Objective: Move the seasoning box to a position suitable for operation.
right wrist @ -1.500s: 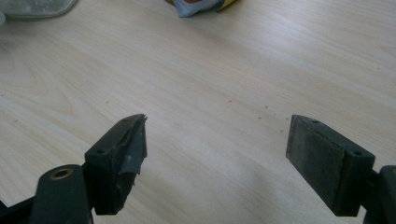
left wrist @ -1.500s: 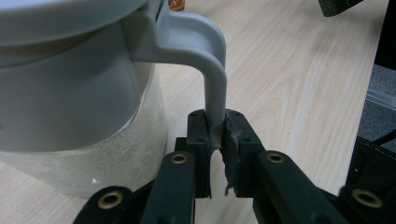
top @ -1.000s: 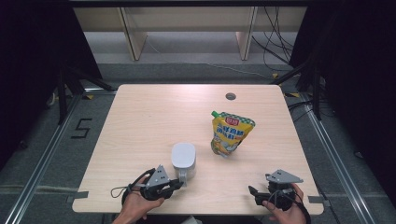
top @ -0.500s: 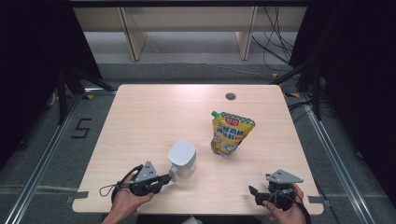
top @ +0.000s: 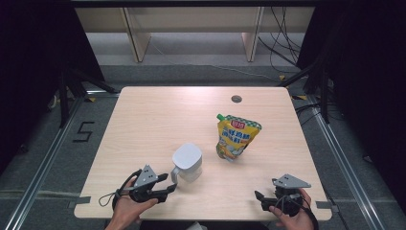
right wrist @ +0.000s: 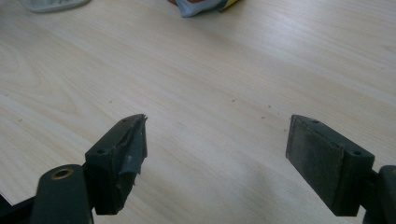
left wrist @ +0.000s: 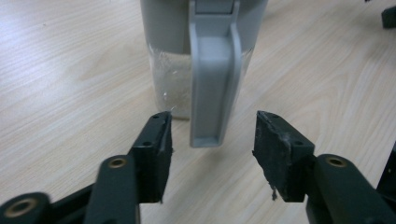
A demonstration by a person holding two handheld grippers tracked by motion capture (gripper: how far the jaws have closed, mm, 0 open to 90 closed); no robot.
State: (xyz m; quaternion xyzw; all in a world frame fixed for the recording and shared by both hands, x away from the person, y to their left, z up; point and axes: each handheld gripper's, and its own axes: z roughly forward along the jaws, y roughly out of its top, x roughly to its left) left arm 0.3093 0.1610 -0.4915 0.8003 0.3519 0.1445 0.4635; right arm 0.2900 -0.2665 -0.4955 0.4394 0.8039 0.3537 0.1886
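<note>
Two grippers and two items on one pale wooden desk (top: 143, 115). Item one: a grey-lidded jug (top: 186, 162) with a clear lower body, standing upright at lower centre of the high view, its grey handle (left wrist: 212, 88) turned toward the left gripper (top: 168, 186). Item two: a yellow and green stand-up pouch (top: 235, 137), right of centre in the high view, apart from the jug and untouched. Left gripper: at the lower left of the high view, held by a hand (top: 127, 208); its jaws have just been opening and now stand about half apart, one on either side of the handle's lower end, with a gap on both sides in the left gripper view, so nothing is gripped. Right gripper (top: 261, 200): at the lower right of the high view, jaws wide apart over bare desk, holding nothing, well away from both items. Progress, as judged: the approach to the jug handle looks complete, with the jaws lined up around it; closing on the handle and whatever handling of the jug follows is not yet done, and the pouch awaits attention.
</note>
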